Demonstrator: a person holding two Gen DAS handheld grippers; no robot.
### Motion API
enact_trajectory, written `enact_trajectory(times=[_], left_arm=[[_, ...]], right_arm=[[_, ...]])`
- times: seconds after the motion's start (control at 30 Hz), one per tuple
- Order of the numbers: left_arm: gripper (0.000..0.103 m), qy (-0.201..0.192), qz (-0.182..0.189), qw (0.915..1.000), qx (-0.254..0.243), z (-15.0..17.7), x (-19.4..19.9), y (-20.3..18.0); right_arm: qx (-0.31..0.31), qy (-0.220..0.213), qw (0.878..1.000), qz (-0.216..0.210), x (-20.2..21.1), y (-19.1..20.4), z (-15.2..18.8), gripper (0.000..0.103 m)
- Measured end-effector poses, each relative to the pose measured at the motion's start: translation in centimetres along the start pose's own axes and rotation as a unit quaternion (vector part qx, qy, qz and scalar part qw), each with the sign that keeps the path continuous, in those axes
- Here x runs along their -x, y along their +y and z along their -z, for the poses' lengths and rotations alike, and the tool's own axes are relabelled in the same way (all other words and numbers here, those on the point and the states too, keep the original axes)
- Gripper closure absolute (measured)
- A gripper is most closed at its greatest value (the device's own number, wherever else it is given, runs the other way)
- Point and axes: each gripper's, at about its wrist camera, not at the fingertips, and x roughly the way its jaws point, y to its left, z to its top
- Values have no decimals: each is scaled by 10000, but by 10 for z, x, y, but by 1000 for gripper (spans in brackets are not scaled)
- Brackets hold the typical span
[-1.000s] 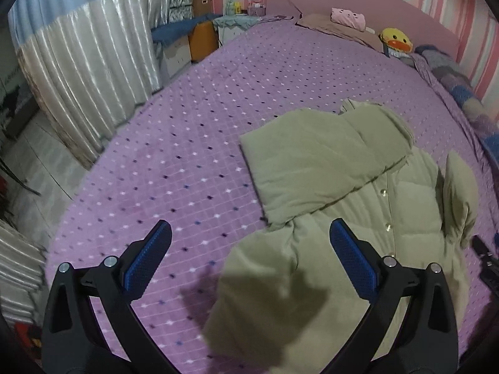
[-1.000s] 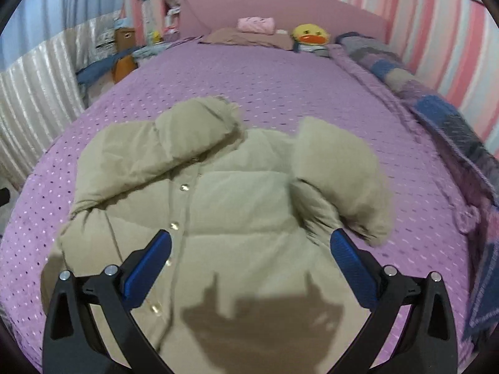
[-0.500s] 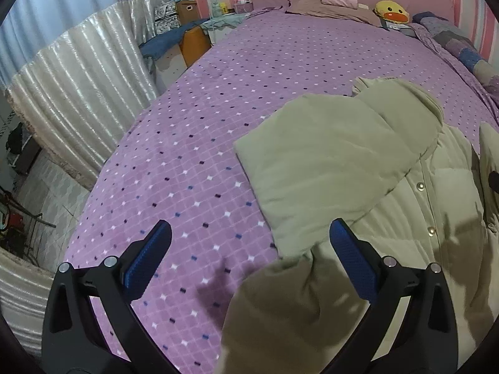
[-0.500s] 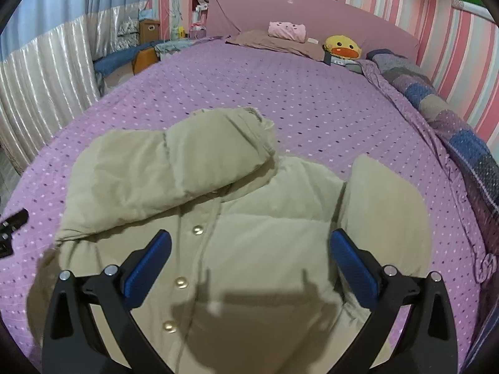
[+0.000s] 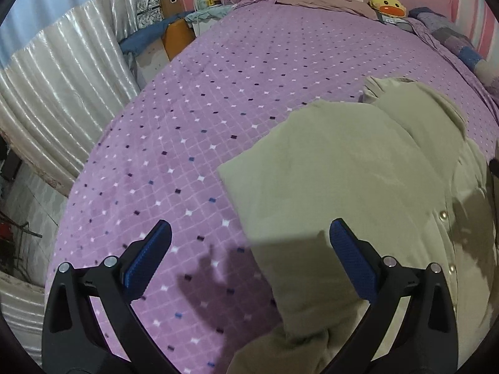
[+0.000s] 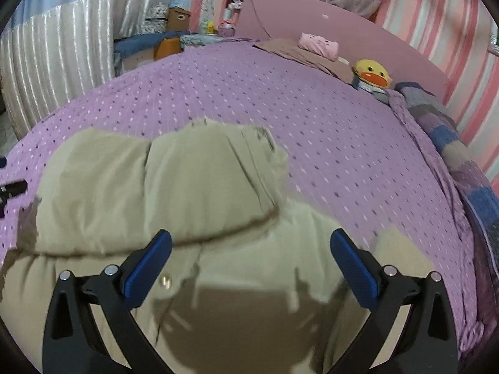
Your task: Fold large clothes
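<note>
On the bed (image 5: 218, 99), spread over its purple dotted cover, lies the jacket (image 5: 358, 187) — a puffy olive thing with snap buttons down the front. I have both grippers above it, neither touching cloth as far as I can see. My left gripper (image 5: 249, 249) has its jaws wide apart and holds nothing; it hangs over the jacket's left edge, where a sleeve (image 5: 312, 168) is folded across the body, with bare bed cover under its left finger. My right gripper (image 6: 249, 258) is wide open too and empty, hovering over the chest, a snap (image 6: 164, 280) just beside its left pad. From the right wrist view the collar (image 6: 237, 155) lies bunched toward the headboard (image 6: 312, 28), and the other sleeve (image 6: 402, 258) sits folded at the jacket's right side. Both grippers throw shadows — one on the cover and hem, one on the jacket front. Far up the bed I see a duck toy (image 6: 372, 73) and a pink pillow (image 6: 318, 45), well apart from the jacket. A quilt (image 6: 461, 155) runs along the bed's right edge by the striped wall. Curtains (image 5: 53, 81) hang to the left.
</note>
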Motion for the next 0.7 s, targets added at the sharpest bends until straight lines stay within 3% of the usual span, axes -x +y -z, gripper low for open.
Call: enact_trajectory(times=[0.1, 0.23, 0.3, 0.4, 0.47, 0.5, 0.57, 0.7], left_arm=[[3, -10, -92, 9999, -54, -8, -12, 1], [3, 44, 25, 10000, -59, -21, -28, 8], [3, 80, -34, 10000, -25, -26, -35, 14], [3, 135, -65, 9999, 32, -31, -44, 19], [3, 206, -23, 9997, 111, -31, -47, 20], [3, 209, -48, 9997, 128, -30, -48, 19], [3, 186, -126, 9997, 101, -25, -43, 15], [3, 164, -47, 9998, 50, -16, -27, 3]], right_arm=[[203, 74, 9997, -116, -28, 2, -18, 6], [318, 478, 9978, -340, -66, 0, -35, 26], [472, 623, 9965, -308, -79, 1, -39, 29], [588, 792, 9937, -528, -91, 3, -40, 51], [666, 812, 9927, -598, -90, 7, -38, 83], [671, 752, 9935, -531, -86, 9, -36, 88], [552, 654, 9949, -540, -79, 8, -31, 95], [128, 594, 9969, -504, -53, 0, -10, 97]])
